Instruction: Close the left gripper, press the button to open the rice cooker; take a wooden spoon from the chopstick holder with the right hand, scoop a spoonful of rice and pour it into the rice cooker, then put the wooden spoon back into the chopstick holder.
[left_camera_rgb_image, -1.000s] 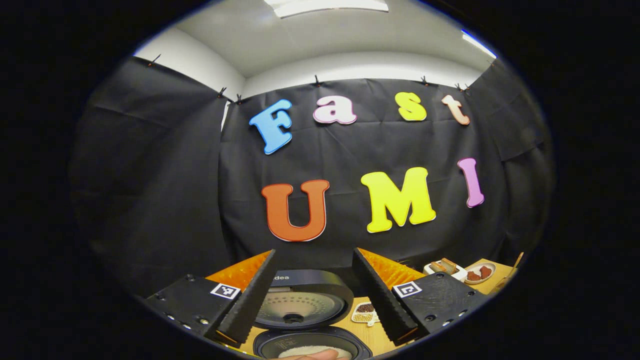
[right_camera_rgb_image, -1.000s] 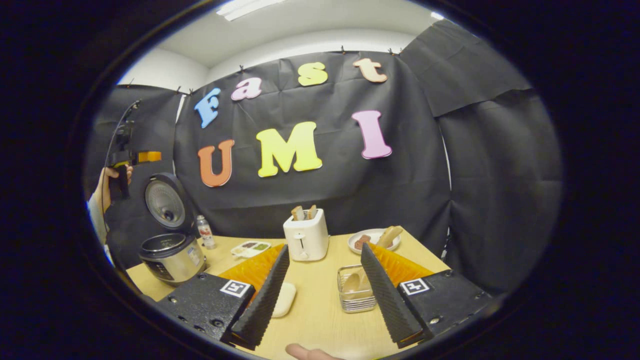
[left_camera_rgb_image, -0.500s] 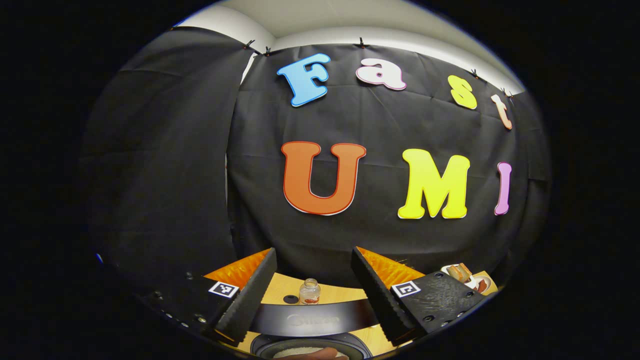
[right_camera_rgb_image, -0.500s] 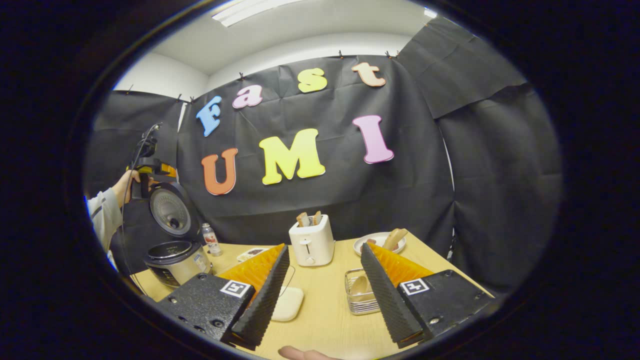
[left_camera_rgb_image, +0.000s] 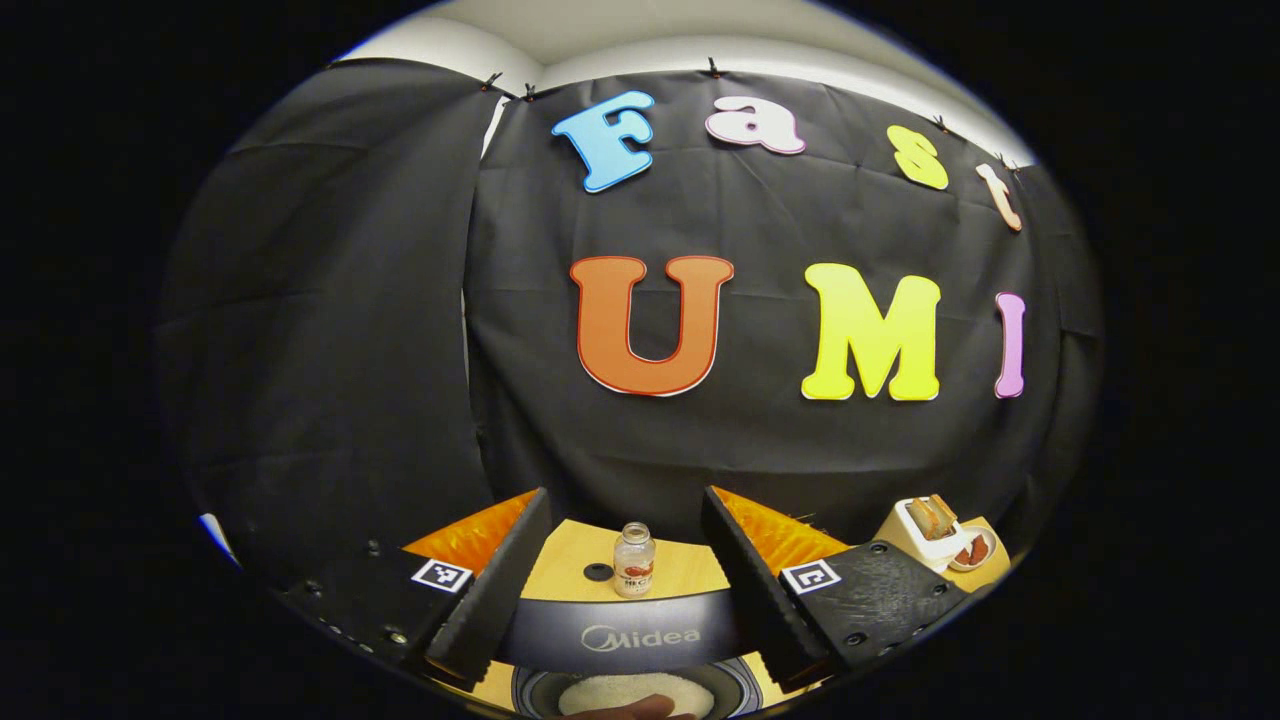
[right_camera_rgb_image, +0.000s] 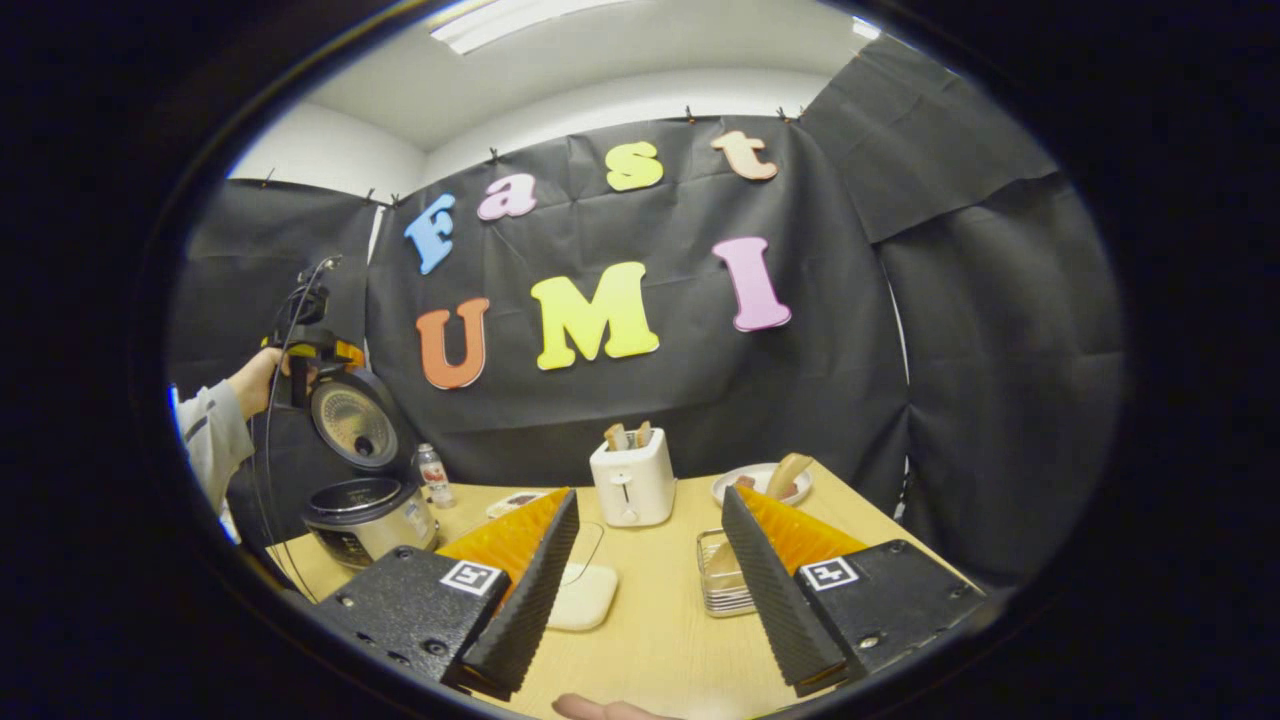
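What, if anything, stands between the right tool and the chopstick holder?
Nothing visible does. The right tool is open above the table, and the chopstick holder sits just ahead, partly hidden behind one of its fingers. The white dish lies off to the other side, clear of that path.

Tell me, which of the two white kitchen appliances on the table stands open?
The rice cooker at the table's left end: its lid is tilted up, beside the left gripper. The toaster holds bread.
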